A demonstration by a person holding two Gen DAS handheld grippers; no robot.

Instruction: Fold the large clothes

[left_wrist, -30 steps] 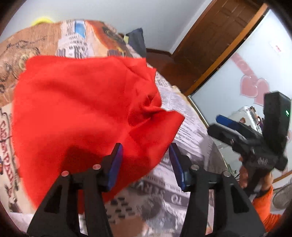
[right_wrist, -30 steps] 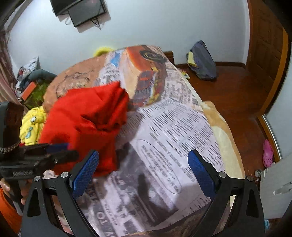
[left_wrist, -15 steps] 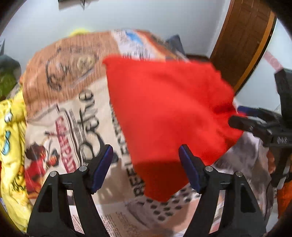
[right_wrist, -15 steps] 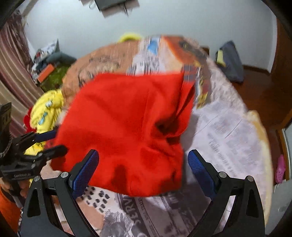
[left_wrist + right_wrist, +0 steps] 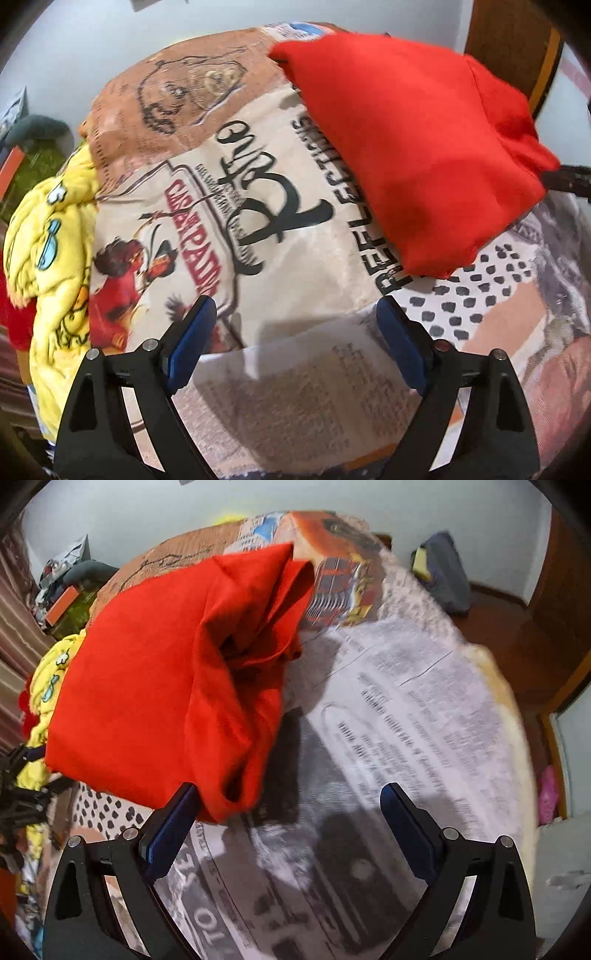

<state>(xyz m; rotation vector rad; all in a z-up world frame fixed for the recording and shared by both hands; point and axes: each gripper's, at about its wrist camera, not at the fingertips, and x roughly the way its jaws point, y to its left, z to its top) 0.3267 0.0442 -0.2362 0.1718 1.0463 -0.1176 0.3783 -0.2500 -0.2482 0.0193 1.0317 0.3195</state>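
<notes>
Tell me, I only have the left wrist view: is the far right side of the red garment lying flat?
Observer: No. The red garment is bunched there, with loose folds gaping open.
Operator: Is the right gripper holding it?
Observer: No. The right gripper is open; one finger sits by the garment's lower corner, without clamping it.
Operator: Anything past the bed on that side?
Observer: A dark bag lies on the floor by the wall.
</notes>
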